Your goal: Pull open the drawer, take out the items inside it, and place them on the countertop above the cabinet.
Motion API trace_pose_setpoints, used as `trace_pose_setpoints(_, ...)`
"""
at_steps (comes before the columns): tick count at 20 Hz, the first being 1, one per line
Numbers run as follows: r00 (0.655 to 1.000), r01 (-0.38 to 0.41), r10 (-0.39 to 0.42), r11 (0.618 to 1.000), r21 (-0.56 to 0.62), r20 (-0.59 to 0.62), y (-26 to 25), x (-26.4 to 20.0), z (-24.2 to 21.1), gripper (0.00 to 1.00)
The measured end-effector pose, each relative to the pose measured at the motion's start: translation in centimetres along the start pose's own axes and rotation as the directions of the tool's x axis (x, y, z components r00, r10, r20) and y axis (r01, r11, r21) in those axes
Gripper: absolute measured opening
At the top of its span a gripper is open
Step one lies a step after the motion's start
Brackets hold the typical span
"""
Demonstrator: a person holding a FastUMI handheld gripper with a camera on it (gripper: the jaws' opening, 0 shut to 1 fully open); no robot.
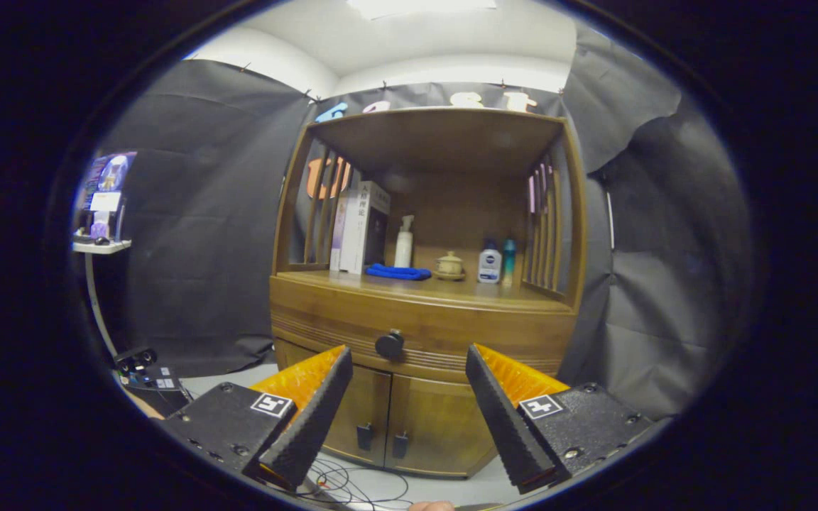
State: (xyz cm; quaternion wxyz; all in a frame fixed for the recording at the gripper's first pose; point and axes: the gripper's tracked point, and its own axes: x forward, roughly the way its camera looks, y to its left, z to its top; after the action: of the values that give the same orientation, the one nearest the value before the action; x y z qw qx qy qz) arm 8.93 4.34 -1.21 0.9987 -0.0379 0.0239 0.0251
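Note:
A wooden cabinet (423,319) stands ahead of me. Its drawer (451,333) is closed, with a round dark knob (390,344) on its front. The countertop (451,291) above the drawer carries boxes (359,227), a white spray bottle (404,243), a blue cloth (398,272), a small lidded pot (449,265) and two bottles (496,262). My gripper (409,362) is open, some way short of the cabinet, with the knob showing just inside the left finger. Nothing is between the fingers. What lies in the drawer is hidden.
Two lower cabinet doors (409,426) with small dark handles sit under the drawer. Cables (352,486) lie on the pale floor in front. A small shelf on a stand (100,245) is at the left, with dark equipment (146,372) on the floor below it.

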Motion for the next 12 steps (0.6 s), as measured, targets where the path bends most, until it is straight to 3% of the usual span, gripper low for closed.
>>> trace_pose_setpoints(5, 1.0, -0.012, 0.012, 1.0, 0.003, -0.023, 2.1, 6.2, -0.5, 1.0)
trace_pose_setpoints(12, 0.994, 0.037, -0.04, 0.999, -0.031, -0.106, 2.1, 13.8, -3.4, 1.0)
